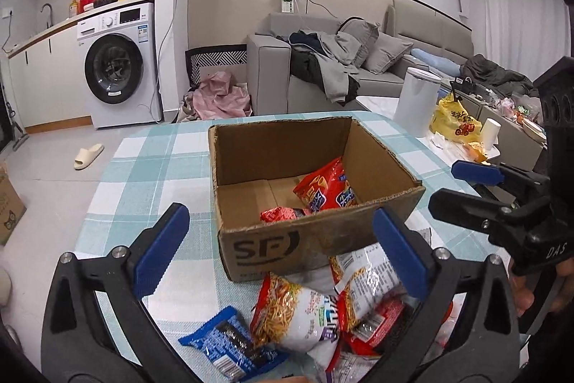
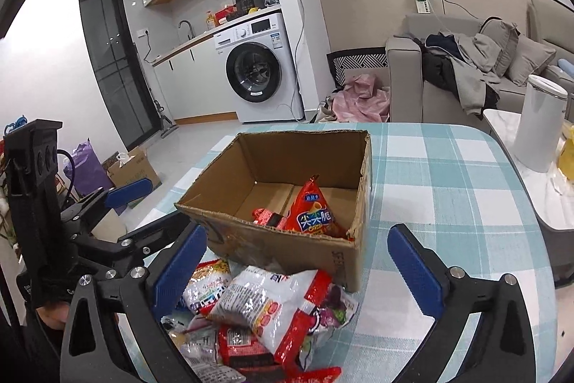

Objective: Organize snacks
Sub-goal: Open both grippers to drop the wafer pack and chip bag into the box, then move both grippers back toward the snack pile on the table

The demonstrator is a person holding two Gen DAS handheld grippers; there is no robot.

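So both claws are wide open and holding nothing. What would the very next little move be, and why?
Probably lowering the left gripper onto the blue packet at the near edge of the pile. Both it and the right gripper are open and empty, the cardboard box holds only two red packets, and that blue one lies apart from the heap, so it looks easiest to pinch.

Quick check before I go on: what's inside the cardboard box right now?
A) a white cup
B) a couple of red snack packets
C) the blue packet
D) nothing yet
B: the cardboard box holds a red triangular snack bag and a smaller red packet beside it; the blue packet lies on the table in front of the box.
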